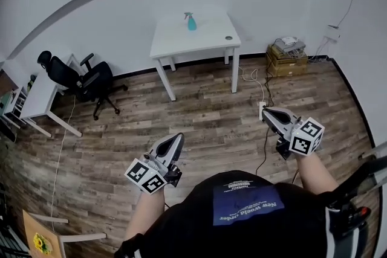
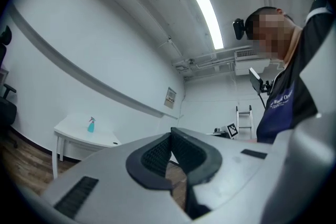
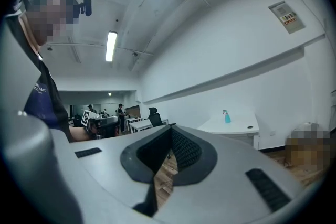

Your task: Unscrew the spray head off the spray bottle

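Note:
A teal spray bottle (image 1: 191, 22) with a pale spray head stands upright on a white table (image 1: 202, 45) against the far wall. It also shows small in the left gripper view as the spray bottle (image 2: 91, 125) and in the right gripper view as the spray bottle (image 3: 227, 117). My left gripper (image 1: 176, 141) is shut and empty, held low near the person's body, far from the table. My right gripper (image 1: 268, 113) is likewise shut with nothing in it, well short of the table. In both gripper views the jaws meet at their tips.
A black office chair (image 1: 84, 78) and a white desk (image 1: 37, 99) stand at the left. A stack of boxes (image 1: 286, 56) sits by the right wall, with cables (image 1: 263, 130) trailing over the wood floor. A small dark object (image 1: 229, 38) lies on the table's right corner.

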Demonstrator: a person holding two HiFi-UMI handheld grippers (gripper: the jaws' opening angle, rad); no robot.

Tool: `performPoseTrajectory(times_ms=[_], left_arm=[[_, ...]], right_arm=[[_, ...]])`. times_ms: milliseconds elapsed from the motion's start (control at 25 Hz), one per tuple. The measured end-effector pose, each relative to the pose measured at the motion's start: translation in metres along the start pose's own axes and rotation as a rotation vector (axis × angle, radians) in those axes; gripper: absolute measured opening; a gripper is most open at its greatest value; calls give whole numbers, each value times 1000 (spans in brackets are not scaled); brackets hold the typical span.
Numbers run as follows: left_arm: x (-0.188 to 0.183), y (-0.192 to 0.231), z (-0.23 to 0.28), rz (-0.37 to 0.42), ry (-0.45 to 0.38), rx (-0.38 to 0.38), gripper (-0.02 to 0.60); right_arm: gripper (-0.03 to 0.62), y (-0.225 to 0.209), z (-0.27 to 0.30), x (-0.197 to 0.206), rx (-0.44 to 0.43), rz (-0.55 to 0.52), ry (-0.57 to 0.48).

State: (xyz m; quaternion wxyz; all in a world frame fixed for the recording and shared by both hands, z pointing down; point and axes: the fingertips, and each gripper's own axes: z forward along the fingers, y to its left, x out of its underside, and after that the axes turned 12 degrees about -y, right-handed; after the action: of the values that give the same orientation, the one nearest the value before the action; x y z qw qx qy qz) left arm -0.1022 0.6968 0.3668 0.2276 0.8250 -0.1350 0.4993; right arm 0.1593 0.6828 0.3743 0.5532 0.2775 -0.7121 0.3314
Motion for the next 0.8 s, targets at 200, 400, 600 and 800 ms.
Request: performPoseTrajectory(times_ms=[200,400,600,800], left_arm=[[-22,57,-26,-8,-12,-17,-3],[-30,92,-30,-28,-7,-29,-4],[-27,109,-20,-29,2,-38,-3],[-17,124,-1,-8,2,-61,-4]], right_arm=[[-12,15,50,14,13,-8,21],[-12,10,83,22,23,2,30],[-12,-5,99,28,24,14,37],[-12,-37,115,35,-3,28,36]])
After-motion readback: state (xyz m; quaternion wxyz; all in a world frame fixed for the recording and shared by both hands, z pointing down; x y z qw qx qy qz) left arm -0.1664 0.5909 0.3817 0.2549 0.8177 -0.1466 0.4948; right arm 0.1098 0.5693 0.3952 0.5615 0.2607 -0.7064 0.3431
